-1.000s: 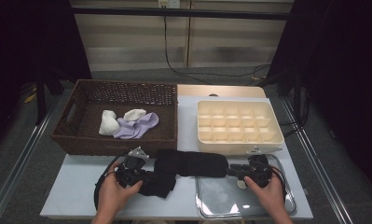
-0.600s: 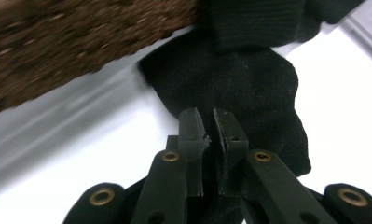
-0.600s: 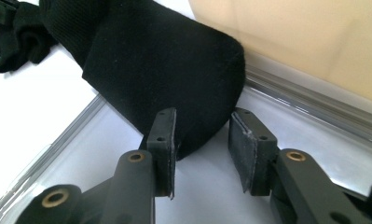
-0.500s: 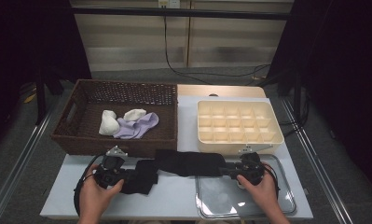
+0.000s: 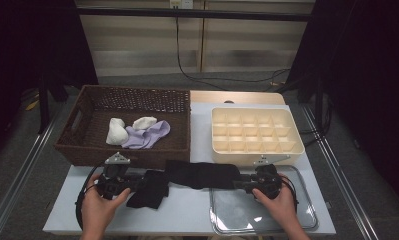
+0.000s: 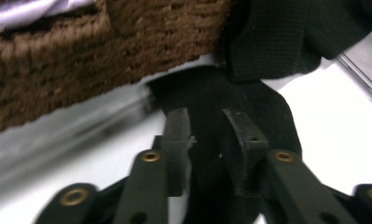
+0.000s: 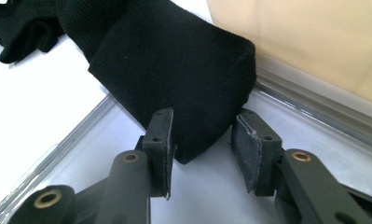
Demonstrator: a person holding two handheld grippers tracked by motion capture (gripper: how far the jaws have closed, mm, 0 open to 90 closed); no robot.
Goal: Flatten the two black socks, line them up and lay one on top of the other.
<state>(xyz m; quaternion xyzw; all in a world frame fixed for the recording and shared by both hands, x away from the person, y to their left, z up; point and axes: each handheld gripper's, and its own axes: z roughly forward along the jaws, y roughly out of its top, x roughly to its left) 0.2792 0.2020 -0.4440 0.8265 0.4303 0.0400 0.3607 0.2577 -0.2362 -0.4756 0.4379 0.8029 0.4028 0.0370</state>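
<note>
A long black sock (image 5: 202, 174) lies stretched across the white table's front, from my left gripper to my right. My left gripper (image 5: 137, 182) points right at the sock's crumpled left end. Its jaws have just been opening, and in the left gripper view the black fabric (image 6: 263, 42) lies loose between the parted pads of the left gripper (image 6: 207, 126). My right gripper (image 5: 239, 184) points left over the tray's edge. Its jaws have also been opening, and a corner of the sock (image 7: 174, 70) sits between the spread pads of the right gripper (image 7: 202, 126) with a gap on one side.
A brown wicker basket (image 5: 87, 150) at the back left holds a white sock (image 5: 116, 131) and a lavender sock (image 5: 149, 135). A cream compartment box (image 5: 297, 145) stands at the back right. A shiny metal tray (image 5: 287, 220) lies at the front right under my right hand.
My left hand has moved left, drawing the sock's left end out along the table. The right hand has stayed almost where it was.
</note>
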